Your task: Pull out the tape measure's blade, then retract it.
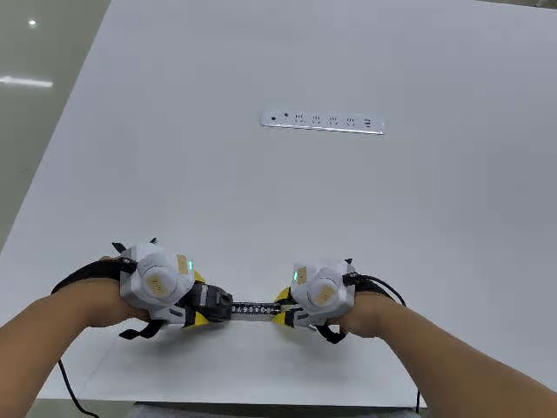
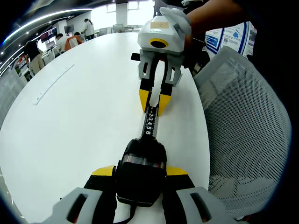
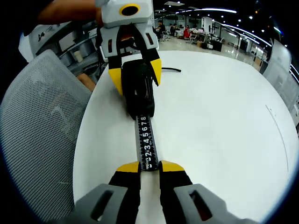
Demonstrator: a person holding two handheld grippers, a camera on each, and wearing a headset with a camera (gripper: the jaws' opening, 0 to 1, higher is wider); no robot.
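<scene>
Black tape case (image 2: 140, 172) sits clamped in my left claw (image 1: 204, 306), low over the white table (image 1: 348, 218) near its front edge. My right claw (image 3: 149, 167) is pinched narrow on the end of the blade (image 3: 145, 144), and only a short numbered stretch shows between us. I judge the pull should run straight along the blade, level with the table, case held firm, no twist. The end could slip. For the return I'd ease it in, never let it snap.

Two tongs are counted (left tongs (image 1: 202, 301), right tongs (image 1: 280, 307)), one tape measure (image 1: 219, 305), one power strip (image 1: 322, 121), one chair (image 2: 243, 130), one desk (image 1: 261, 200).
</scene>
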